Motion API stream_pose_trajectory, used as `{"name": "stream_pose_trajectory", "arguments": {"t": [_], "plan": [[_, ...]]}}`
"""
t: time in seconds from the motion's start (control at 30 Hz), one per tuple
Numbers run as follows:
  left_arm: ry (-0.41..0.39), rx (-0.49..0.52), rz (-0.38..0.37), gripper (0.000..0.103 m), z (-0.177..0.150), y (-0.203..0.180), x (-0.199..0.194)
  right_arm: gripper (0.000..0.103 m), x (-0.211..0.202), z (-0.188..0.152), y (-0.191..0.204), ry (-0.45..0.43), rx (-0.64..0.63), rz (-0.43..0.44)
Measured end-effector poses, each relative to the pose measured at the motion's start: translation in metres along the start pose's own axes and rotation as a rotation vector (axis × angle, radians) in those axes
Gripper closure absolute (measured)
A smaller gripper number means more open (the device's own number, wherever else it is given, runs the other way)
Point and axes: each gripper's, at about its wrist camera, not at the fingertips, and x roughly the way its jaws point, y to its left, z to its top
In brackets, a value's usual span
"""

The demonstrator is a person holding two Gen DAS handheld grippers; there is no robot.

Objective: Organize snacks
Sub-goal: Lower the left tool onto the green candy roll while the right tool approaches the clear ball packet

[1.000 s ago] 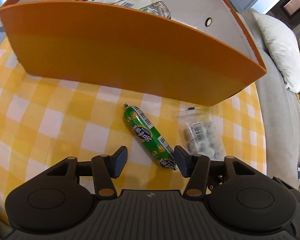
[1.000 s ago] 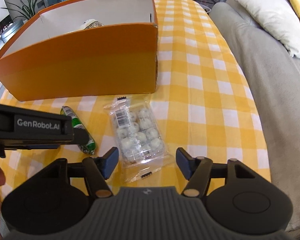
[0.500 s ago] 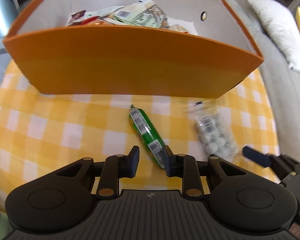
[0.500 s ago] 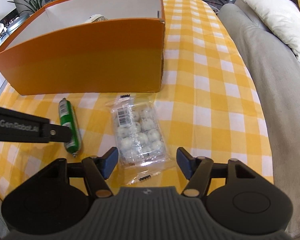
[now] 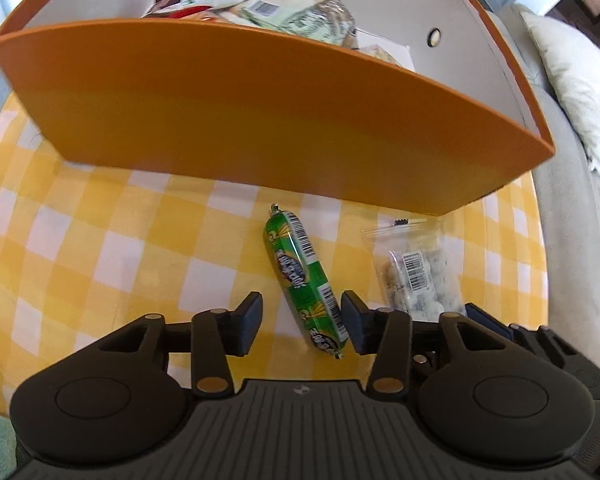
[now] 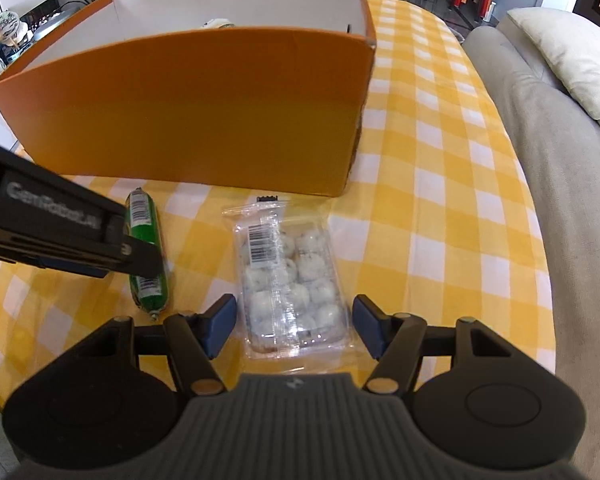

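A green sausage snack [image 5: 300,276] lies on the yellow checked cloth in front of the orange box [image 5: 260,120]. My left gripper [image 5: 300,312] hangs over its near end, jaws opening, with the sausage between them close to the right pad; neither pad presses on it. A clear pack of white balls [image 6: 288,276] lies to the right of the sausage [image 6: 142,216]. My right gripper [image 6: 294,316] stands open astride the pack's near end, pads apart from it. The left gripper's fingers [image 6: 140,254] cross over the sausage in the right wrist view.
The orange box [image 6: 200,112] holds several snack bags [image 5: 284,12] against its far wall. A grey sofa [image 6: 560,140] with a pale cushion [image 6: 572,44] borders the table on the right. The table edge runs close below both grippers.
The left jaws closed in around the sausage half a second ago and have since spread again; the sausage turned slightly and still lies on the cloth. The right gripper has stayed over the pack.
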Motion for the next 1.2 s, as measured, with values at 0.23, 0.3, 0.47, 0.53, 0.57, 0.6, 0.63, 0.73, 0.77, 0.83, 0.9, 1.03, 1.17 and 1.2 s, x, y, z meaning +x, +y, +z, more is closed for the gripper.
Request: {"name": "stream_pose_trajectory", "arguments": {"t": [0.23,0.3,0.47,0.53,0.57,0.6,0.63,0.73,0.77,0.83,0.9,1.03,1.17,1.2], "plan": [[-0.025,0.107,0.076,0.045,-0.003,-0.022,0.007,0.039,0.003,0.001,0.002,-0.023,-0.022,0.0],[-0.026,0.125,0.079,0.045,-0.004,-0.022,0.007,0.039,0.005,0.003,0.003,-0.028,-0.026,-0.001],[-0.03,0.152,0.061,0.062,-0.006,-0.017,0.005,0.04,0.005,0.002,0.003,-0.042,-0.024,0.0],[-0.032,0.194,0.08,0.078,-0.007,-0.017,0.004,0.042,0.004,0.0,0.004,-0.048,-0.019,-0.002],[-0.037,0.217,0.081,0.078,-0.008,-0.016,0.004,0.044,0.004,0.0,0.004,-0.051,-0.016,-0.005],[-0.04,0.233,0.071,0.078,-0.009,-0.015,0.003,0.046,0.003,-0.001,0.005,-0.053,-0.017,-0.008],[-0.042,0.246,0.063,0.078,-0.01,-0.014,0.002,0.046,0.003,-0.001,0.006,-0.054,-0.019,-0.01],[-0.035,0.26,0.051,0.078,-0.01,-0.01,0.001,0.049,0.002,-0.001,0.006,-0.049,-0.015,-0.015],[-0.031,0.268,0.05,0.078,-0.01,-0.01,0.001,0.05,0.001,-0.001,0.007,-0.048,-0.014,-0.018],[-0.027,0.29,0.05,0.077,-0.01,-0.01,0.0,0.05,-0.001,0.0,0.007,-0.027,-0.004,-0.02],[-0.025,0.31,0.062,0.073,-0.011,-0.013,0.002,0.049,-0.002,0.0,0.007,-0.004,0.017,-0.014],[-0.045,0.326,0.073,0.073,-0.014,-0.017,0.003,0.045,0.0,-0.001,0.008,0.015,0.026,-0.018],[-0.077,0.278,0.052,0.073,-0.017,-0.009,0.001,0.041,0.001,-0.002,0.008,0.01,0.041,-0.018],[-0.084,0.279,0.057,0.073,-0.019,-0.009,0.0,0.04,0.001,-0.002,0.007,0.009,0.048,-0.012]]}}
